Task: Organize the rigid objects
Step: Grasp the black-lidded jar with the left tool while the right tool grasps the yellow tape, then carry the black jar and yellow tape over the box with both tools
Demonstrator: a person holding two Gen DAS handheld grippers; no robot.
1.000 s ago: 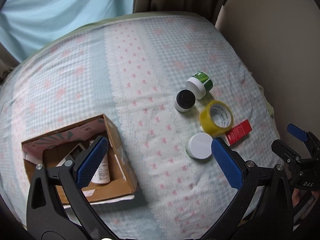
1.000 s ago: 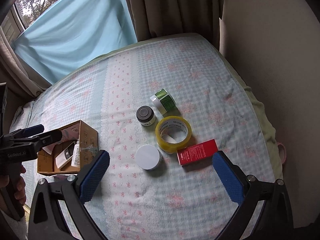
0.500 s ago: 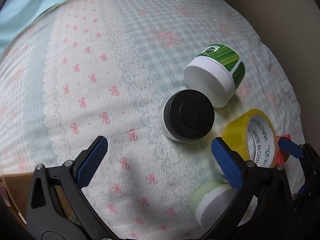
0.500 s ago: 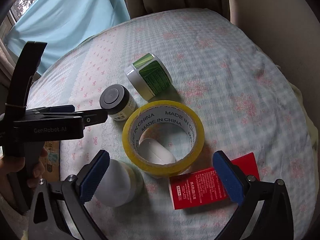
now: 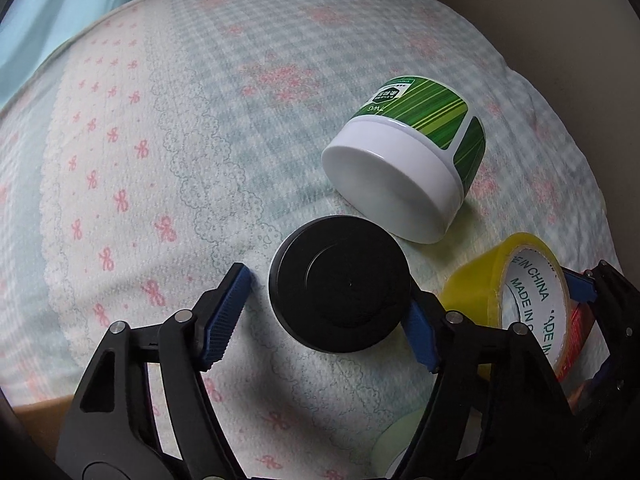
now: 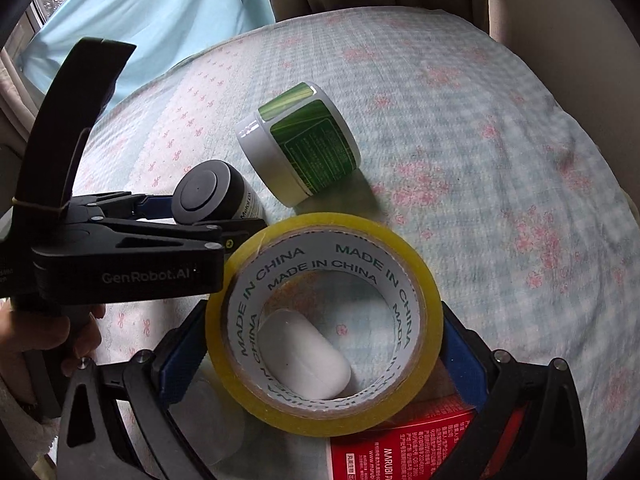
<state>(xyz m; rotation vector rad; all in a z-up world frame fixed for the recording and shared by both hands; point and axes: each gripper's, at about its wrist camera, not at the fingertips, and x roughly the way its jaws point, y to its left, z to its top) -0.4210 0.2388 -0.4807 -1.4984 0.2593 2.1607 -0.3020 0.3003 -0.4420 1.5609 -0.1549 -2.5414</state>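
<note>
A black-lidded jar [image 5: 340,284] stands on the bed between the blue pads of my left gripper [image 5: 328,312]; the left pad is a small gap away, the right pad is at its side. It also shows in the right wrist view [image 6: 212,196]. A yellow tape roll [image 6: 324,320] sits between the pads of my right gripper [image 6: 320,356], which touch or nearly touch its sides. The roll also shows in the left wrist view [image 5: 516,280]. A small white object [image 6: 304,356] lies inside the roll.
A green-labelled white tub [image 5: 408,164] lies tilted behind the jar, also in the right wrist view [image 6: 300,144]. A red box [image 6: 404,448] lies under the roll's near edge. A pale green jar [image 5: 400,440] sits low under my left gripper. Cardboard corner [image 5: 36,412] at lower left.
Both grippers have moved down and forward and narrowed. The left one now brackets the black jar, the right one brackets the tape roll.
</note>
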